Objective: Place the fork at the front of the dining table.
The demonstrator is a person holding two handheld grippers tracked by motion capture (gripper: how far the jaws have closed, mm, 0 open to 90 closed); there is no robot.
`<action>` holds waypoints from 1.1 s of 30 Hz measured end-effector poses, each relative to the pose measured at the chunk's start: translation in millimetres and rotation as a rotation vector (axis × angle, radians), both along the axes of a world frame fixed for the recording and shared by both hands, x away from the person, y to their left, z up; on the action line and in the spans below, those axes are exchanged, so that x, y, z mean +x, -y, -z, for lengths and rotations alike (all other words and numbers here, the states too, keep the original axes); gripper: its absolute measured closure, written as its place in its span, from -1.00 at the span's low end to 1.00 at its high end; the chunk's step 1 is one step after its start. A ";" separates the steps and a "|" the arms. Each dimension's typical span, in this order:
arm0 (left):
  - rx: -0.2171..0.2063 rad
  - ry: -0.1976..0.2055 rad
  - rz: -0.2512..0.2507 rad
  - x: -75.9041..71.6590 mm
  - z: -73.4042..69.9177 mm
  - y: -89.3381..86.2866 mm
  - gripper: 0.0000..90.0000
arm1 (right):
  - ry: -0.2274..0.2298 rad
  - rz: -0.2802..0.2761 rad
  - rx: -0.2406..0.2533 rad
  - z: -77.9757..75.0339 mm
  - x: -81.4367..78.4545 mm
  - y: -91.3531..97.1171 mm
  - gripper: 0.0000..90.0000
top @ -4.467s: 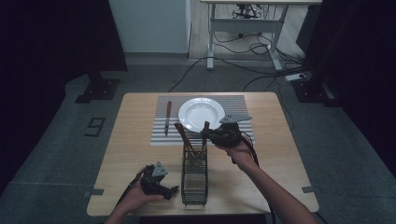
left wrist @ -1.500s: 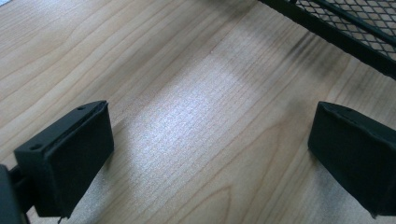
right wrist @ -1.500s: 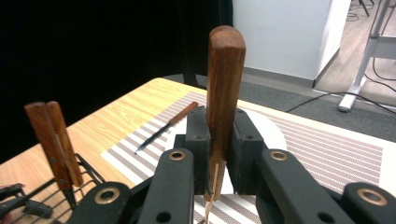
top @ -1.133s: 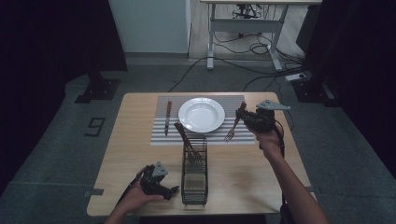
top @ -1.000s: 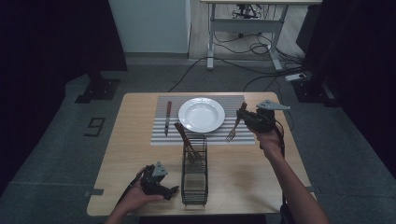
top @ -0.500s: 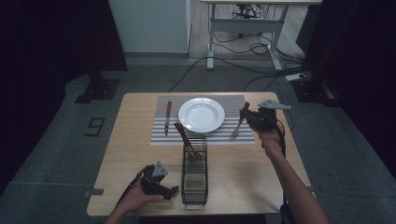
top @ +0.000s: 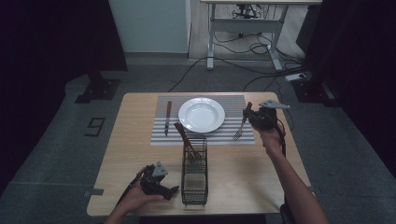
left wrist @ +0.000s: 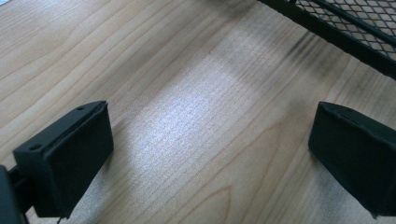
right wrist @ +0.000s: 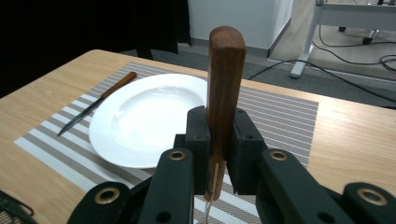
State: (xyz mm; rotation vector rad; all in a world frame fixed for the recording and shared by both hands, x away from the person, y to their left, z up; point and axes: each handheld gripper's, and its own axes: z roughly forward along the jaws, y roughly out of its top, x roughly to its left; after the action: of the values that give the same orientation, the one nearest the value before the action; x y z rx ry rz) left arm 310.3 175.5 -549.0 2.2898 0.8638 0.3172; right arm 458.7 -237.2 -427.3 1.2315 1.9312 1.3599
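Note:
A wooden-handled fork [top: 241, 123] hangs over the right edge of the striped placemat [top: 229, 103], tines down near the mat. My right gripper [top: 251, 116] is shut on its handle [right wrist: 225, 84], which sticks up between the jaws in the right gripper view. A white plate [top: 201, 114] [right wrist: 140, 119] sits in the middle of the mat. A knife [top: 167, 116] [right wrist: 95, 103] lies left of the plate. My left gripper [top: 168, 190] rests open on the table [left wrist: 187, 116] near the front left, beside the black wire caddy [top: 194, 175].
The wire caddy [left wrist: 355, 28] holds a wooden-handled utensil [top: 185, 138] leaning out toward the mat. Beyond the table are a white desk frame [top: 243, 18], cables and a power strip [top: 299, 76] on the floor.
The right gripper carried the fork from above the caddy to the right side of the placemat and lowered it slightly. The left gripper stayed put.

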 end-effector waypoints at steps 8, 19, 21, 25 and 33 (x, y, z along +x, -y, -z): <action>0.001 -0.001 0.002 0.1 -0.1 0.1 -1.00 | 0.004 0.034 -0.022 8.6 7.0 -0.4 0.78; 0.001 -0.001 0.002 0.1 0.0 0.1 -1.00 | 0.012 0.038 -0.068 20.7 12.3 -9.5 0.77; 0.001 0.000 0.002 0.2 0.0 0.1 -1.00 | 0.008 0.035 -0.073 23.6 12.6 -11.1 0.75; 0.001 -0.001 0.002 0.1 -0.1 0.1 -1.00 | 0.013 0.028 -0.089 31.9 12.9 -15.5 0.75; 0.001 -0.001 0.002 0.1 -0.1 0.1 -1.00 | 0.013 0.024 -0.082 34.7 15.5 -18.3 0.75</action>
State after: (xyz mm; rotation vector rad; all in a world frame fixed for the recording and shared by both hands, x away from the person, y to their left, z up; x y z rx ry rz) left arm 310.4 175.4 -548.9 2.2915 0.8616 0.3158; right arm 474.2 -218.8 -462.0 1.2001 1.9370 1.2610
